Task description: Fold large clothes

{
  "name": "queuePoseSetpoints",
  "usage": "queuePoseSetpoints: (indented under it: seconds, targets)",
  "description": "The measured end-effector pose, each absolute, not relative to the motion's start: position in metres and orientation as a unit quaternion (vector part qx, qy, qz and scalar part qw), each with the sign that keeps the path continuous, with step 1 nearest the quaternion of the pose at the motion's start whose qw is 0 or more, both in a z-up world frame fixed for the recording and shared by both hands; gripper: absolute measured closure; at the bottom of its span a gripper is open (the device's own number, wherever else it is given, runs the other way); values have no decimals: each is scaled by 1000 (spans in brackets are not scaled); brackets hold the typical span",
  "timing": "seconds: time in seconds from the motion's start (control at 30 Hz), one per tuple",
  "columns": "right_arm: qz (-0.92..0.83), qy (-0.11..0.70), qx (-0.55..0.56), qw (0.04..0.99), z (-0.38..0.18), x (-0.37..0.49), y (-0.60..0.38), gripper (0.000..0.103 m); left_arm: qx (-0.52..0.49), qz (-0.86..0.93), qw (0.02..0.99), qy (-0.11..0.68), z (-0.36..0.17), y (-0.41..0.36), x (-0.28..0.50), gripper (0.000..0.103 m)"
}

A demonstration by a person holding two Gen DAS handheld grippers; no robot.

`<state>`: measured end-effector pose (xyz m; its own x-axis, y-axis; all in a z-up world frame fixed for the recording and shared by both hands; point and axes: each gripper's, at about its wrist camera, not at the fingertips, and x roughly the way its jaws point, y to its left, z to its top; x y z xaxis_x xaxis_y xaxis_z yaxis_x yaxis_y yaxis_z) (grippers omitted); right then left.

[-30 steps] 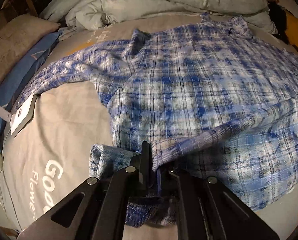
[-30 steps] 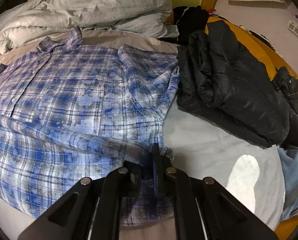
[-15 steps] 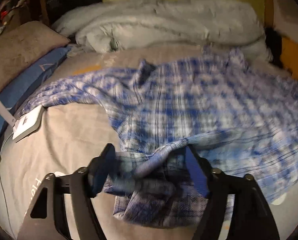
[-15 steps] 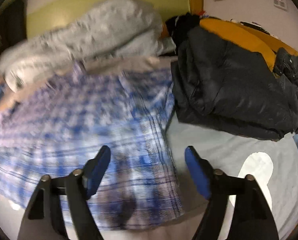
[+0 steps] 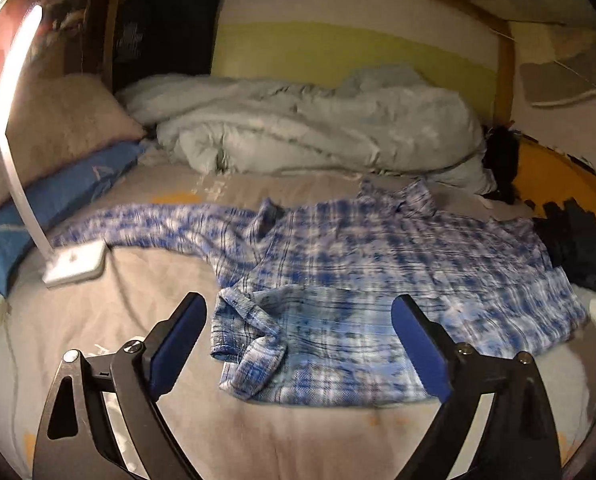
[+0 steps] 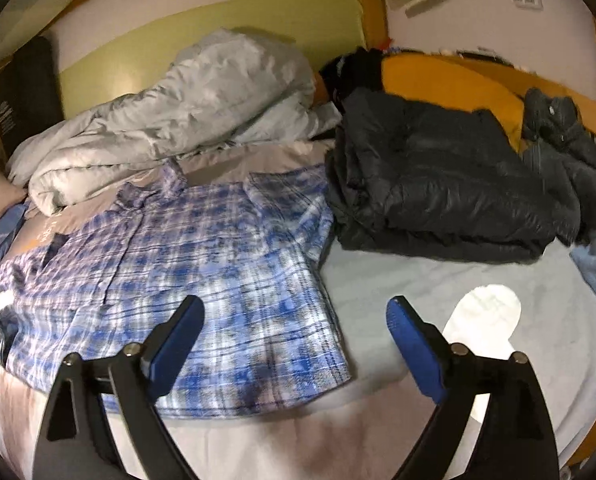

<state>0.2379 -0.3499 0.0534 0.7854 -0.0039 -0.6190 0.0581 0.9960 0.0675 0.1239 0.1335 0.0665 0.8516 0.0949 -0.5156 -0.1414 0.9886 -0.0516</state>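
A blue and white plaid shirt [image 5: 377, 272] lies spread on the bed, collar toward the headboard, one long sleeve stretched out to the left. Its near left hem corner is bunched and curled over. It also shows in the right wrist view [image 6: 186, 276], lying flat with its right edge beside a dark jacket. My left gripper [image 5: 298, 320] is open and empty, raised above the bunched hem. My right gripper [image 6: 296, 320] is open and empty, raised above the shirt's lower right corner.
A grey duvet [image 5: 317, 128] is heaped at the headboard. A folded dark jacket [image 6: 437, 184] lies right of the shirt, with more dark clothes [image 6: 557, 132] behind. A white lamp base [image 5: 76, 266] and pillows [image 5: 58, 132] sit at the left. A wooden bed frame [image 6: 477, 80] curves round the right.
Both grippers were shut on the shirt's hem one second ago. They have opened, let the fabric drop onto the bed, and pulled up and back from it.
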Motion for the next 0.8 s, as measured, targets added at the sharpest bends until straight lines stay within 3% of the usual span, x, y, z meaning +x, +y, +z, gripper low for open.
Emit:
queuePoseSetpoints:
  seconds: [0.23,0.47,0.7,0.8]
  targets:
    - [0,306,9,952,61,224,-337,8,-36,44,964,261,78,84,73,2]
    - [6,306,26,952,65,217,-346,6,-35,27,952,302,56,49,62,0]
    - [-2,306,39,951,67,213,-358,3,-196,-127,875,424,9,20,81,1]
    - [-9,310,44,950,66,215,-361,3,-185,-147,868,437,-2,-6,86,1]
